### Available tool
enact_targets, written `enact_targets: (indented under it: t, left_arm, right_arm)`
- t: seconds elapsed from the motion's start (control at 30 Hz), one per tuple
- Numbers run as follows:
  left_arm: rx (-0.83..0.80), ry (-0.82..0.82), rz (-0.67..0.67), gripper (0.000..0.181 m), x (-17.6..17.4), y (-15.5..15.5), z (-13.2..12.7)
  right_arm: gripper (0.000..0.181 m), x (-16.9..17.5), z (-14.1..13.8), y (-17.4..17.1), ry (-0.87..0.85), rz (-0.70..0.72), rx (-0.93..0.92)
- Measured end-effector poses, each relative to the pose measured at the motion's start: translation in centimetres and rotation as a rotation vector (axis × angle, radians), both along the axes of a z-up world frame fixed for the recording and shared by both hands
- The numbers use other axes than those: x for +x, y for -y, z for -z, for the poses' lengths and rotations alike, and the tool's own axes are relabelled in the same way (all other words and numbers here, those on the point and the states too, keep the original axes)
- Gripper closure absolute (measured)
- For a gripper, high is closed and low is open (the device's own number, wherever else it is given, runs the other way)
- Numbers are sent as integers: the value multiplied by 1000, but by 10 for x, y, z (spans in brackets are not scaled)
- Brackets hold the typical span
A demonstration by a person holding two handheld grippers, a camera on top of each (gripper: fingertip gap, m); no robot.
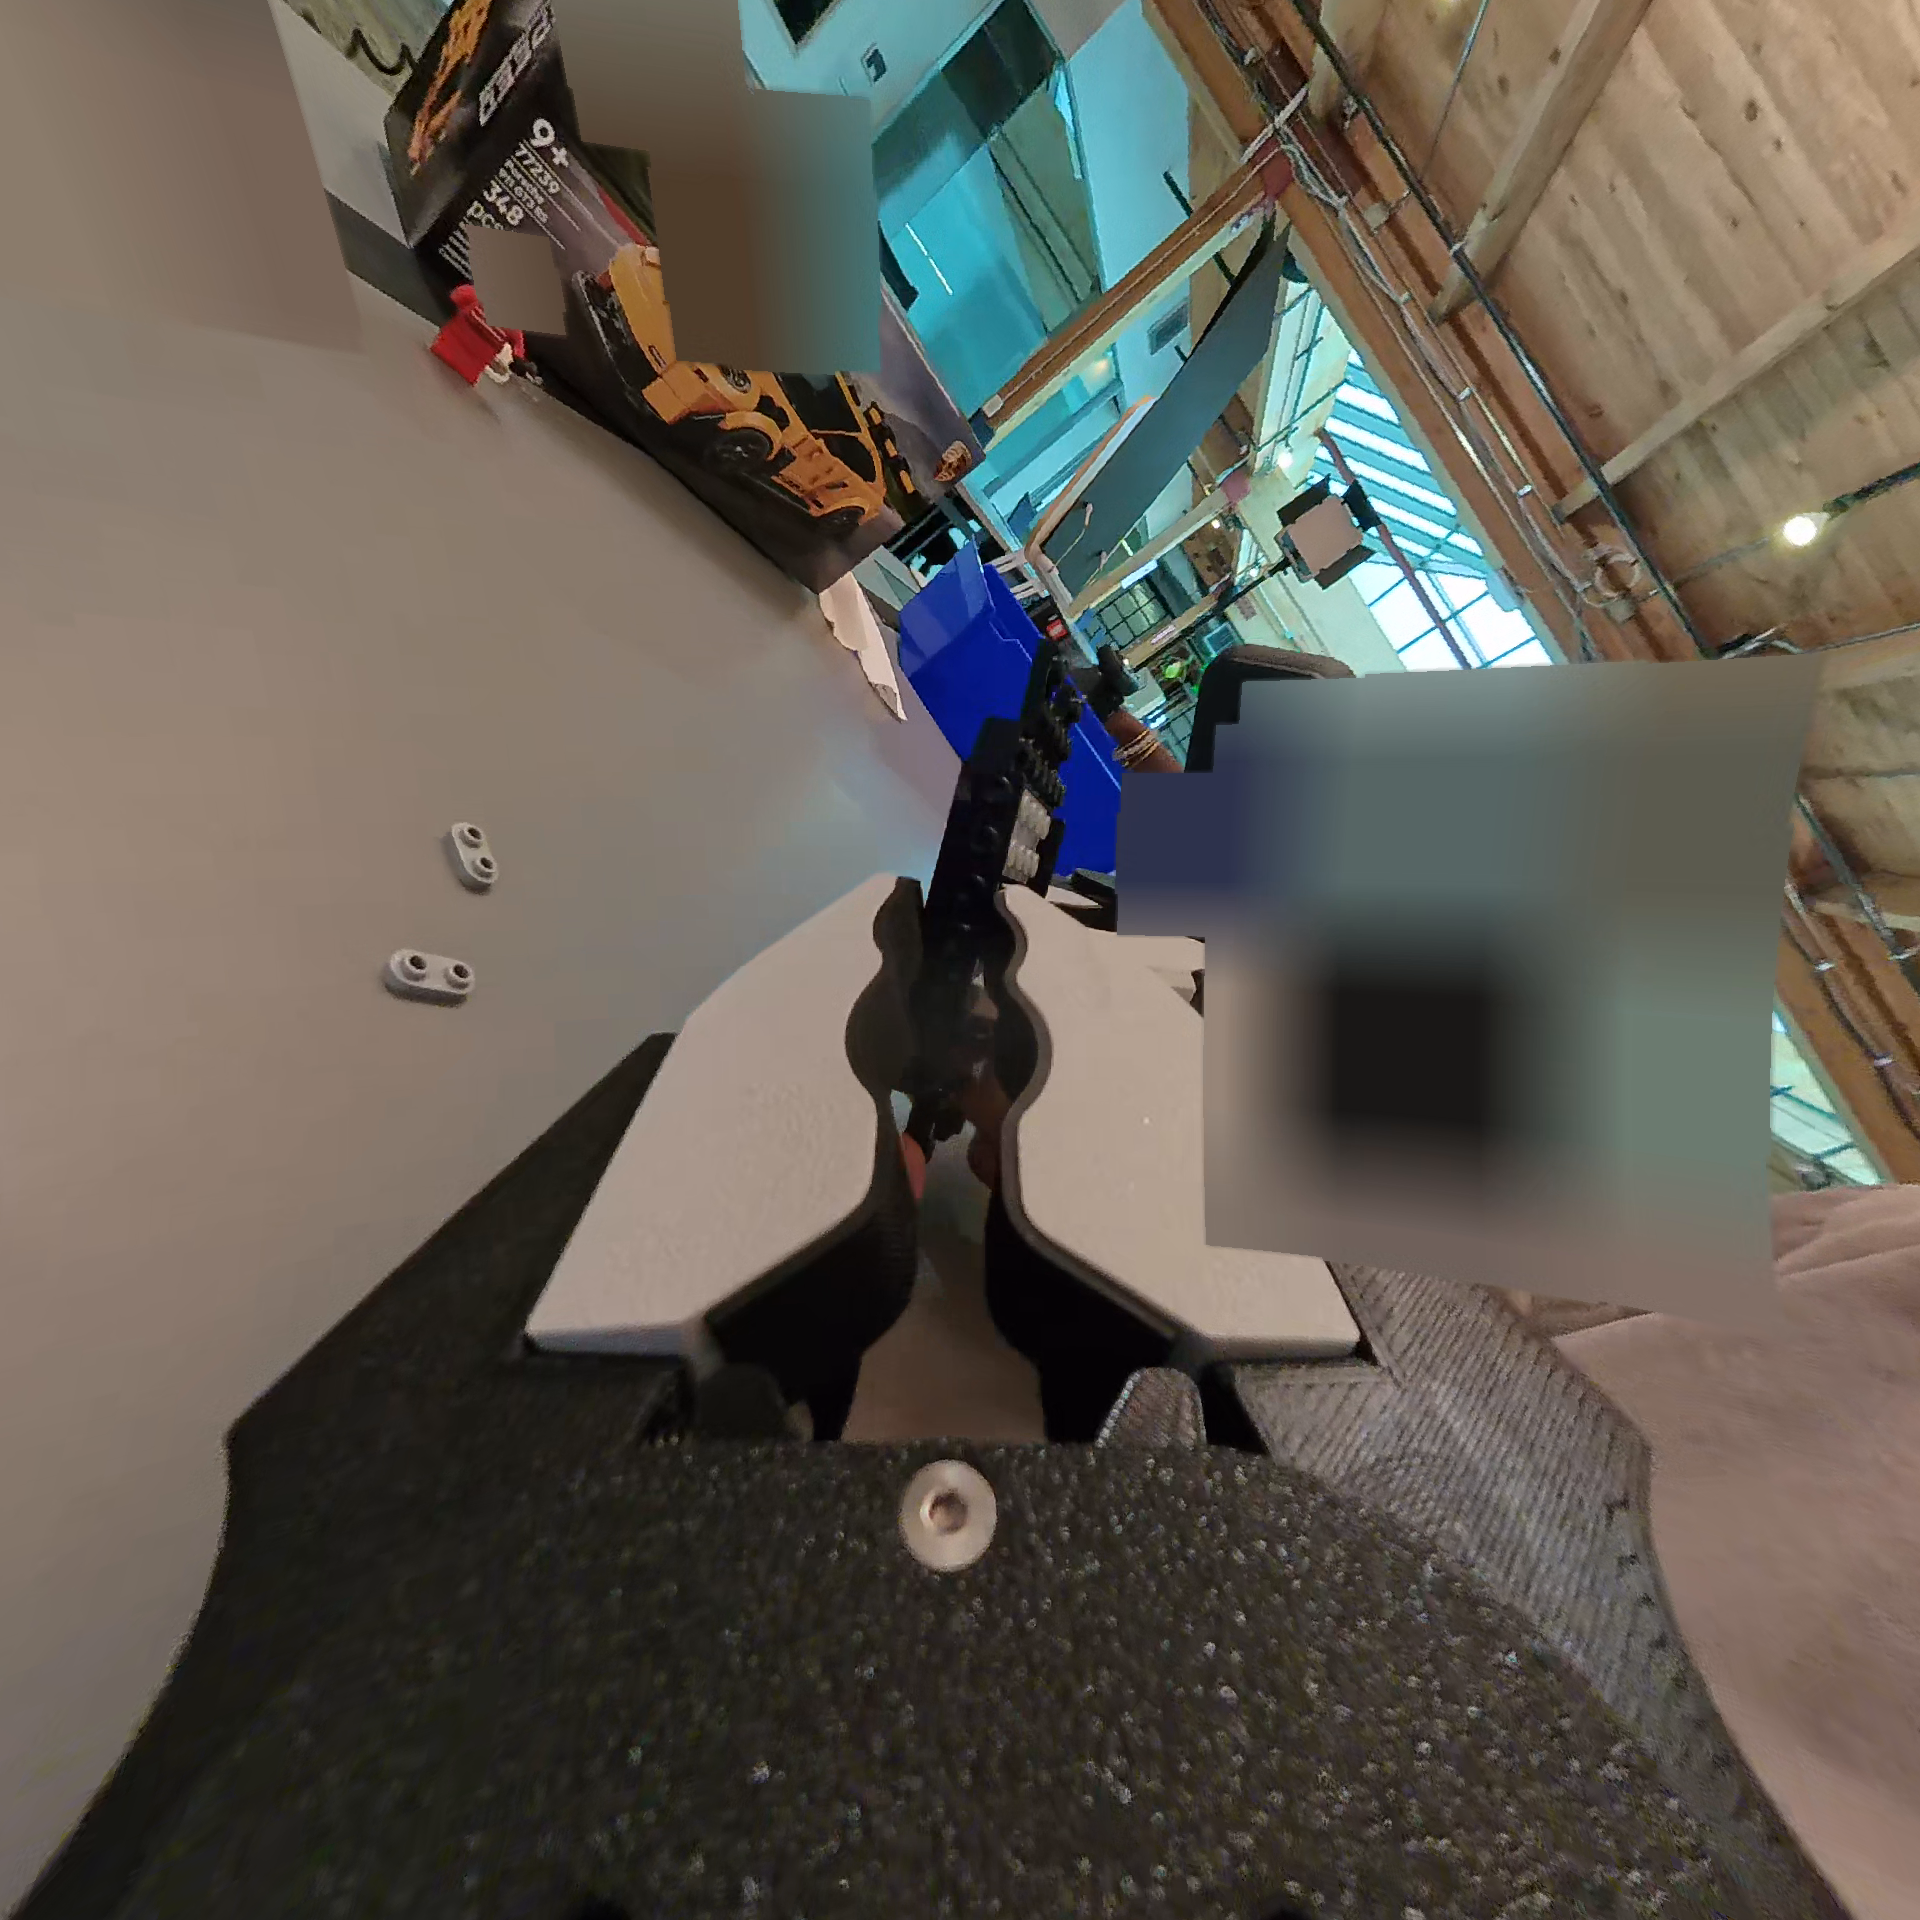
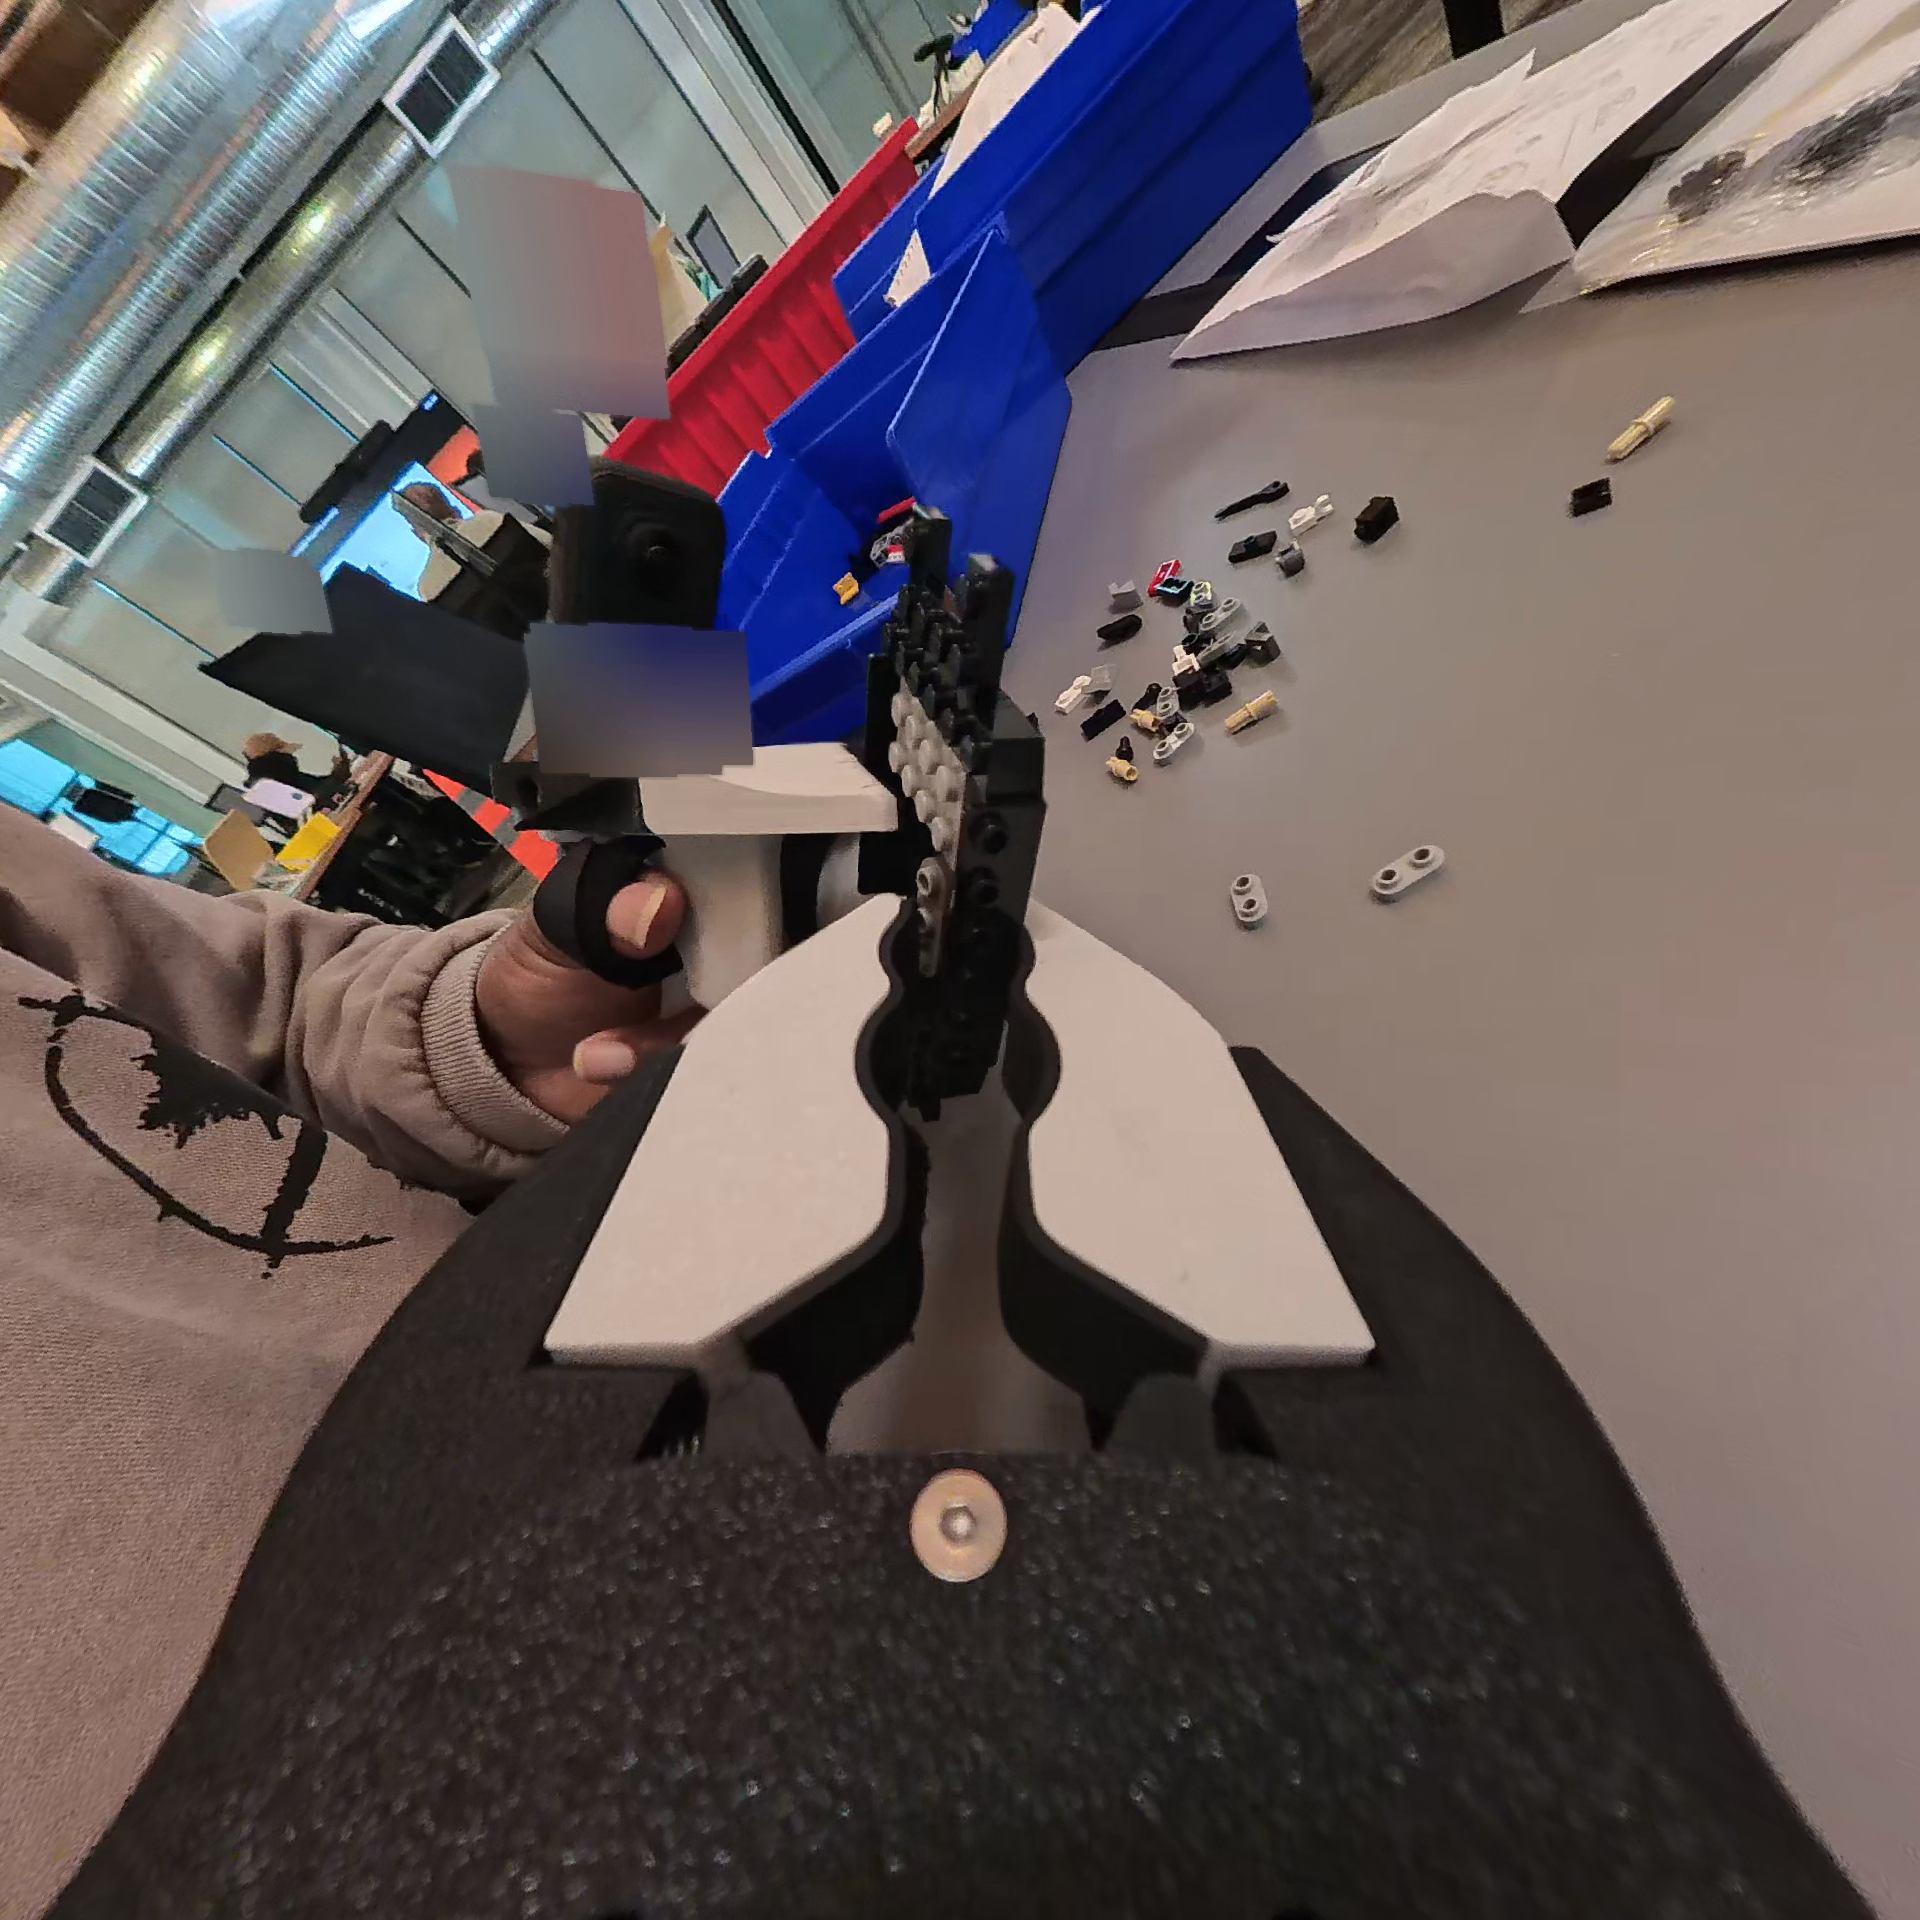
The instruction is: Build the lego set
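A black lego assembly (image 1: pixel 997 810) with a light grey studded plate on it is held upright in the air above the grey table (image 1: pixel 312 727). My left gripper (image 1: pixel 961 904) is shut on its lower end. My right gripper (image 2: pixel 956 914) is shut on the same assembly (image 2: pixel 966 748) from the opposite side. In the right wrist view the left gripper's white finger (image 2: pixel 769 800) reaches the assembly from the left, with a hand on its handle. Two small grey two-hole plates (image 1: pixel 473 857) (image 1: pixel 429 975) lie on the table; they also show in the right wrist view (image 2: pixel 1247 899) (image 2: pixel 1408 871).
A pile of small loose pieces (image 2: pixel 1184 665) lies on the table beyond the plates. Blue bins (image 2: pixel 935 416) and a red bin (image 2: pixel 769 343) stand at the back. Paper sheets (image 2: pixel 1455 177) lie at the far right. The set's box (image 1: pixel 644 343) stands by a red piece (image 1: pixel 473 332). The grippers are tip to tip, or close to it.
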State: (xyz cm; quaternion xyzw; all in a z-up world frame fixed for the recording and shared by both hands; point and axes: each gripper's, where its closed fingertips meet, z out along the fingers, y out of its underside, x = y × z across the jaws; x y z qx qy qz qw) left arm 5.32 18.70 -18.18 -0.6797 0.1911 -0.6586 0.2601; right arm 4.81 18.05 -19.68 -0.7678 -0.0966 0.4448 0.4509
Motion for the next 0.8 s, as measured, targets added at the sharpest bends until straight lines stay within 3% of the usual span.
enact_targets:
  t: [0.43, 0.6, 0.8]
  left_arm:
    - [75, 14, 41, 169, 0, 2, -10]
    - [-43, 33, 65, 170, 1, -2, -2]
    - [-23, 11, 74, 170, 2, 2, 1]
  right_arm:
    - [174, -5, -10, 5, -52, -54, 53]
    - [172, -3, -6, 1, -117, -60, -9]
    - [171, 1, -10, -3, -138, -45, -6]
